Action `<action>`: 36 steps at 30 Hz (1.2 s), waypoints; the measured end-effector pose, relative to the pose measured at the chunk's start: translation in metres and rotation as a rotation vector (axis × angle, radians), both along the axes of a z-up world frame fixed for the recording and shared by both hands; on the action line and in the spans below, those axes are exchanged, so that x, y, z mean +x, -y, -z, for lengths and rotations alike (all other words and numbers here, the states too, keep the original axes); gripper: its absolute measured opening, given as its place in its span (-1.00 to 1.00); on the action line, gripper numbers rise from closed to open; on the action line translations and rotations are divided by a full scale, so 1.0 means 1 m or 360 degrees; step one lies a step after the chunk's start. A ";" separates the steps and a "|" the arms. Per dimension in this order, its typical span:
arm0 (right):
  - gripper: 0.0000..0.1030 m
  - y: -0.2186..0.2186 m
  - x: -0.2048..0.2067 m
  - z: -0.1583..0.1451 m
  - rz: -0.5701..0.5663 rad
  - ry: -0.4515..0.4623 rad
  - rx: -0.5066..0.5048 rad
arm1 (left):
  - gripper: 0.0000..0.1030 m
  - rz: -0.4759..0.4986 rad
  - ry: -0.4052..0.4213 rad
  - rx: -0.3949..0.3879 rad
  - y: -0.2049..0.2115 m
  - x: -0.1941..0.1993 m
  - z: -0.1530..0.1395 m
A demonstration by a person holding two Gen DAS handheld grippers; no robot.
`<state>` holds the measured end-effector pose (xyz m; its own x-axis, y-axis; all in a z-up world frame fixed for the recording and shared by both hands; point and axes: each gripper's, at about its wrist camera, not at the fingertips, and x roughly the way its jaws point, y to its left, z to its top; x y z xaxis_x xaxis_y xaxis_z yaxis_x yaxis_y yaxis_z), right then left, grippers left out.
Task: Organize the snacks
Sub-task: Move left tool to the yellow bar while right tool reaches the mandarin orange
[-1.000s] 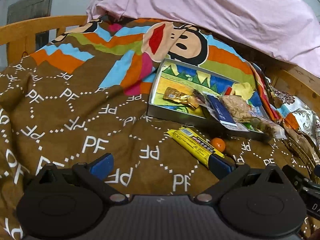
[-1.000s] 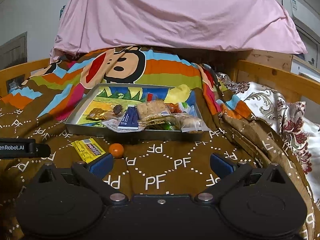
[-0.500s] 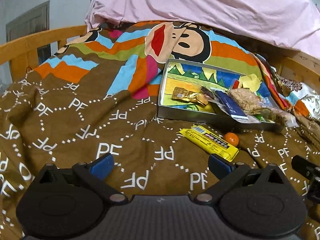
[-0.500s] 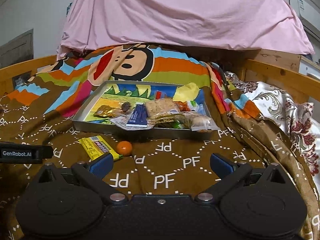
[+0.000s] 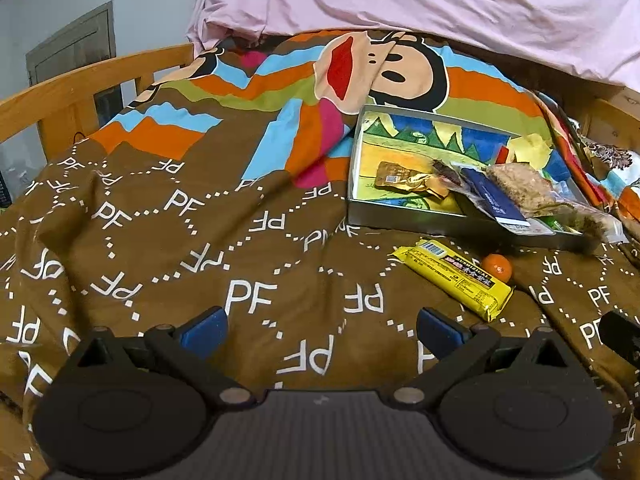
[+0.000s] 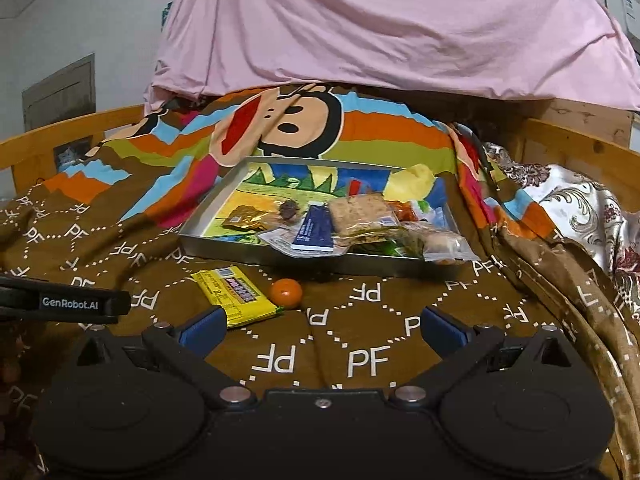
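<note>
Yellow snack bar (image 6: 235, 297) and a small orange ball (image 6: 285, 293) are lying on the brown blanket (image 6: 360, 344), just in front of the metal tray (image 6: 256, 254) holding the other snacks. Both grippers' fingers (image 5: 204, 330) (image 6: 442, 330) are spreading wide, holding nothing.

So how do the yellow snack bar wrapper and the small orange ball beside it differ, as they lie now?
The flat, oblong yellow snack bar wrapper carries printed text and a barcode; the small round orange ball is nearly plain. The wrapper is clearly the longer of the two, and the ball sits at its right edge. Both lie on the brown PF-print blanket, outside the metal tray, ungripped, in front of the open right gripper.
</note>
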<state>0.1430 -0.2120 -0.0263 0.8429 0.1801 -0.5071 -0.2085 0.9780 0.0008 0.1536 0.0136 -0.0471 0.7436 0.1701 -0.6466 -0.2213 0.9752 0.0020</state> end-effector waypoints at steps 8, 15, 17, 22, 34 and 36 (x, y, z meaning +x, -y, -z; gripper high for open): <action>0.99 -0.006 0.002 0.003 -0.0101 -0.0070 0.0033 | 0.99 -0.0048 -0.0005 0.0010 -0.006 0.002 -0.002; 0.99 -0.013 0.012 0.004 -0.0248 -0.0123 0.0035 | 0.99 -0.0090 -0.0012 -0.0001 -0.013 0.002 -0.005; 0.99 -0.015 0.017 0.005 -0.0297 -0.0114 -0.0012 | 0.99 -0.0098 -0.0020 0.0000 -0.013 0.003 -0.005; 0.99 -0.018 0.033 0.009 -0.0455 -0.0126 -0.0089 | 0.99 -0.0112 -0.0048 0.0001 -0.011 0.006 -0.006; 0.99 -0.010 0.075 0.021 -0.0601 -0.0080 -0.0191 | 0.99 -0.0227 -0.0085 0.0001 -0.005 0.022 -0.007; 0.99 -0.006 0.082 0.022 -0.0589 -0.0134 -0.0142 | 0.99 -0.0234 -0.0090 0.0026 -0.002 0.025 -0.006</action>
<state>0.2249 -0.2062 -0.0480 0.6839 0.4163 -0.5992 -0.5502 0.8336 -0.0487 0.1784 0.0155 -0.0411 0.6726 0.2854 -0.6828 -0.3606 0.9321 0.0344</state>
